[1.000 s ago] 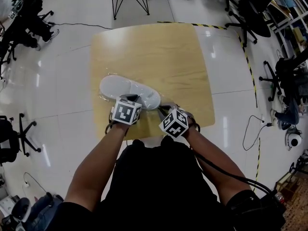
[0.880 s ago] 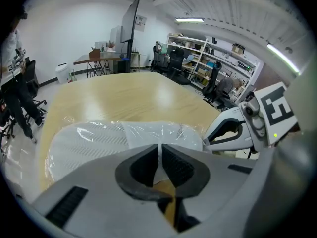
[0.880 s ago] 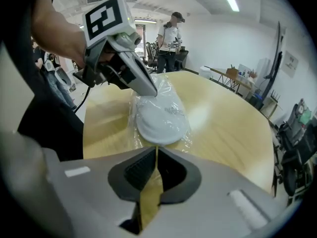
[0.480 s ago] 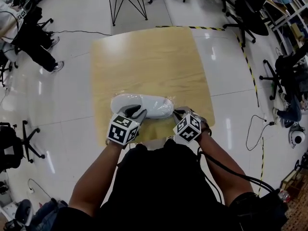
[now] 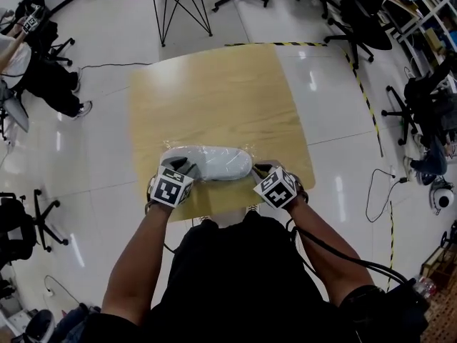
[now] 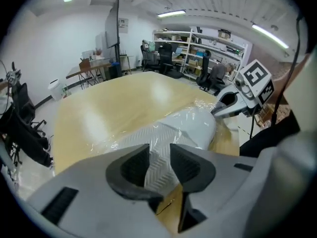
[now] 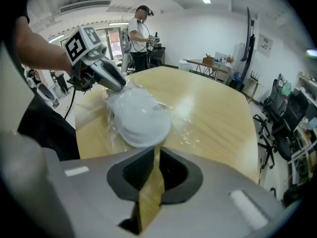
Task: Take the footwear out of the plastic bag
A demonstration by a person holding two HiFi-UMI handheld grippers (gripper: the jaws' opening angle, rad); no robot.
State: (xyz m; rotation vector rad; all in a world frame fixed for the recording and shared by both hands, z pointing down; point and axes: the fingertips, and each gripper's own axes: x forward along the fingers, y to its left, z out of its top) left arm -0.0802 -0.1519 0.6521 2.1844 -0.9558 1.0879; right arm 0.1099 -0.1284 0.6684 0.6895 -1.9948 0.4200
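A white slipper point(image 5: 211, 161) in a clear plastic bag point(image 5: 246, 151) lies crosswise near the front edge of the wooden table point(image 5: 214, 84). My left gripper point(image 5: 182, 167) is at its left end. In the left gripper view the left gripper's point(image 6: 159, 155) jaws are opening, with the slipper's ribbed sole point(image 6: 161, 148) between them and loose. My right gripper point(image 5: 258, 170) is at the slipper's right end. In the right gripper view the right gripper's point(image 7: 155, 157) jaws are opening to a narrow gap just short of the slipper point(image 7: 141, 118). Only table wood shows through the gap. Crinkled bag film point(image 7: 185, 133) spreads beside the toe.
Office chairs point(image 5: 428, 113) stand at the right and others point(image 5: 18, 220) at the left. Black-and-yellow floor tape point(image 5: 368, 84) runs past the table's right side. Black stand legs point(image 5: 178, 9) are behind the table. A person point(image 7: 141, 31) stands beyond its far end.
The bagged slipper has turned from slanting to crosswise and slid nearer the front edge. The grippers have spread to its two ends. The left jaws have come open.
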